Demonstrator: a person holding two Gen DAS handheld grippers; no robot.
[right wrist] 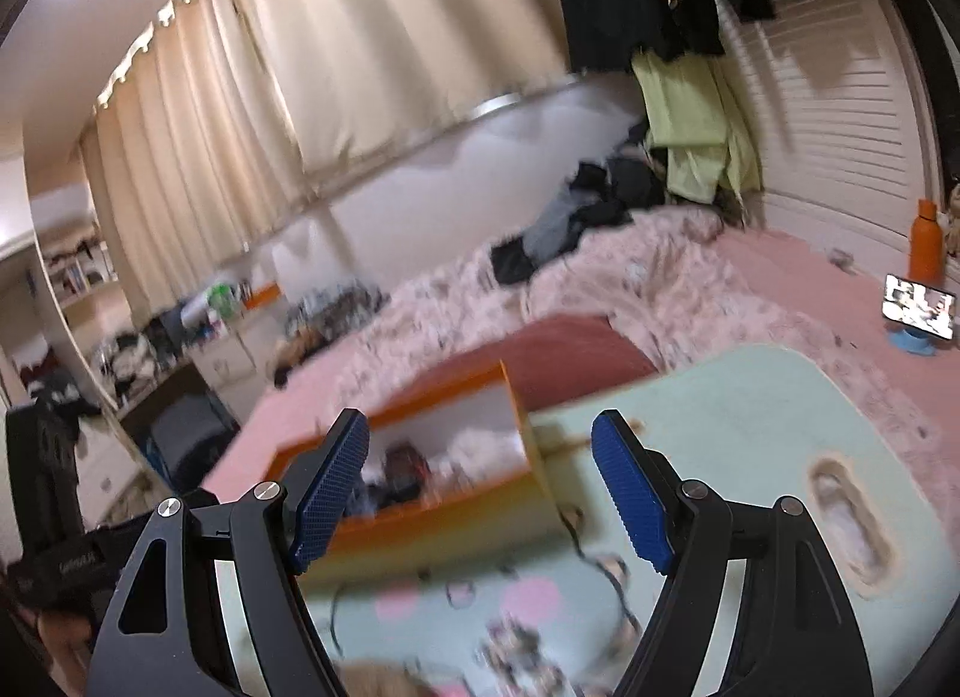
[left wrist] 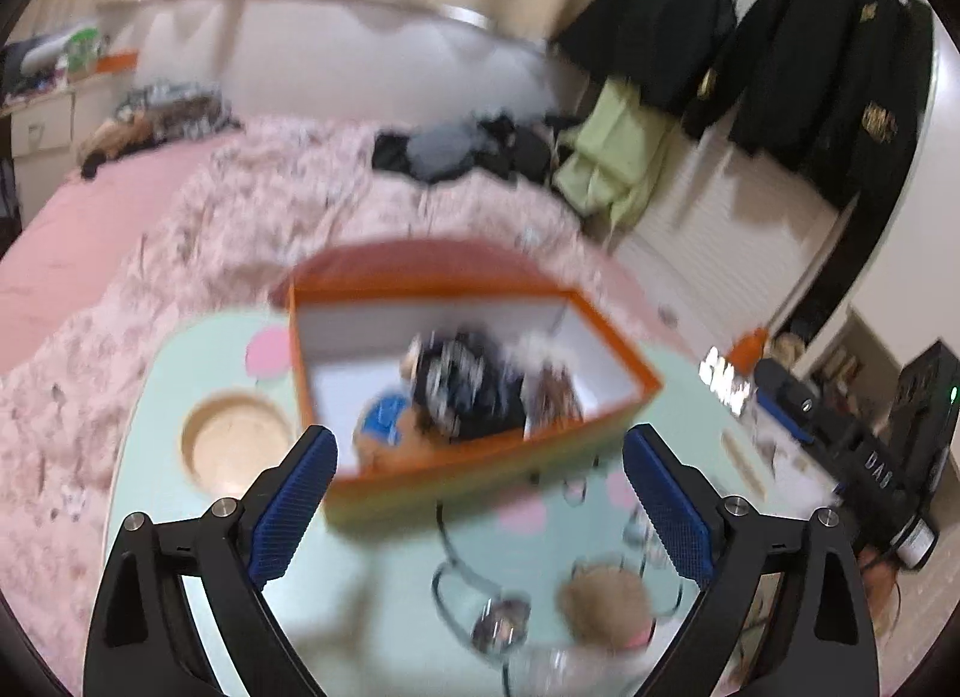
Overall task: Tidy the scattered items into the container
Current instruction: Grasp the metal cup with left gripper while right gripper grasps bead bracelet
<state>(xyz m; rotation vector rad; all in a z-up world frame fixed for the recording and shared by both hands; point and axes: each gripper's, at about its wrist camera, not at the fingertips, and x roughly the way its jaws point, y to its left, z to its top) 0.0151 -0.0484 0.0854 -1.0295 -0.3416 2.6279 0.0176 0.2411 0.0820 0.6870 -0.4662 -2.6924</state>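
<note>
The orange cardboard box with white inside (left wrist: 480,445) sits on the pale green surface (left wrist: 384,595) atop the bed, dark and blue items inside. Left hand-held gripper (left wrist: 480,508) spread wide, empty. Right hand-held gripper (right wrist: 480,496) likewise spread, holding nothing, box just ahead.

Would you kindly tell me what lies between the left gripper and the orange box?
In the left wrist view, only bare green tabletop separates the open left gripper from the orange box.
</note>
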